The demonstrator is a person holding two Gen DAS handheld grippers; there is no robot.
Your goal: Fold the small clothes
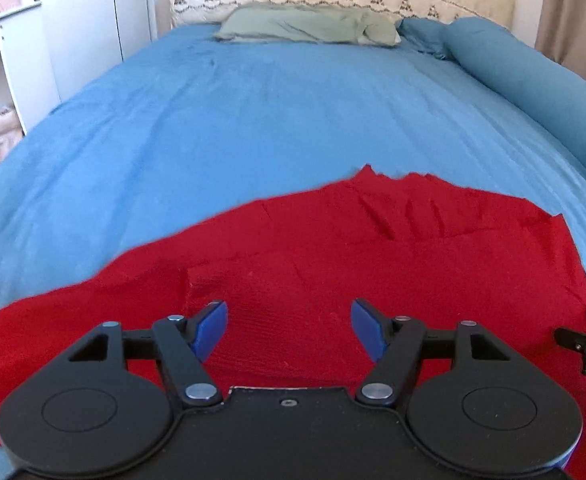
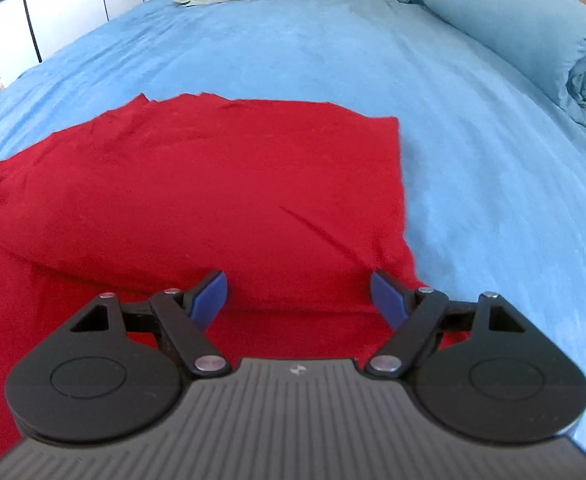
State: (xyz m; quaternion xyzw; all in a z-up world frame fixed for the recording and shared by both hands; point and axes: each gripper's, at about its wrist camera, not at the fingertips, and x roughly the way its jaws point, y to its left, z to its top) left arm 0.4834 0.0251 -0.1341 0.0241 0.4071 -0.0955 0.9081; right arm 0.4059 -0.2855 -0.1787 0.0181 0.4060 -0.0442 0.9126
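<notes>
My left hand-held gripper (image 1: 289, 330) hung with its blue-padded jaws spread wide and nothing between them, low over the near part of the soft red knit garment (image 1: 333, 248). The cloth lay flat on the bed's blue cover (image 1: 233, 120), directly under and ahead of that hand-held gripper, running away from it toward a rumpled far edge. To its left the red cloth tapered out in a long slanting edge; a raised fold showed just ahead of the left pad. Far beyond, at the head of the bed, sat a pale green pillow (image 1: 309, 26), and off to the right a long blue bolster (image 1: 533, 80).

My right hand-held gripper (image 2: 299, 296) was also wide open and empty. From it the garment (image 2: 221, 184) spread ahead and to the left, with a folded layer whose near crease ran crosswise just ahead of the pads. The cloth's straight right edge ran away from me, starting close by the right pad, with bare blue cover (image 2: 493, 200) beyond it.

I judged the garment's long axis to run crosswise, left to right between my two hands, so each hand stood over its own end. The right one seemed nearer a clean edge to pinch; the left would need to reach leftward for the tapered side.
</notes>
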